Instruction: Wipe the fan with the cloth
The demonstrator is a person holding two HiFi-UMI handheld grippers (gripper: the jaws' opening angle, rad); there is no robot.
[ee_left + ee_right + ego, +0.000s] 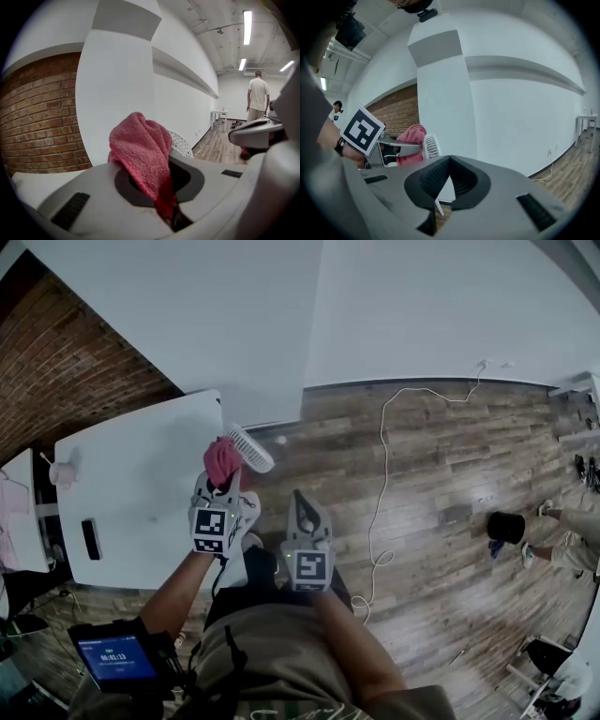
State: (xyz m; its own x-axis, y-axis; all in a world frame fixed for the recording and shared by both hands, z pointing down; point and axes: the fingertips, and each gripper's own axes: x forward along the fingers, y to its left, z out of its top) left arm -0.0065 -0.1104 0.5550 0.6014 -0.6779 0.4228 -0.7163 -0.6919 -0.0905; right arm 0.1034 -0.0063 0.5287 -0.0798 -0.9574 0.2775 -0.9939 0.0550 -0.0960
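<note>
Only the head view shows the wood-plank floor (450, 474) and, on my left, the smooth white worktop (141, 493) with its rounded corners. The fan (249, 447), a round white grille of thin ribs, is at the worktop's far right corner. The pink terry cloth (140, 150), fluffy and bunched, sits just beside that grille; the right gripper view shows the two side by side. My left hand-held gripper (161, 190) is clamped on the cloth. My right hand-held gripper (449, 176) is clenched and empty, its ribbed pads meeting.
</note>
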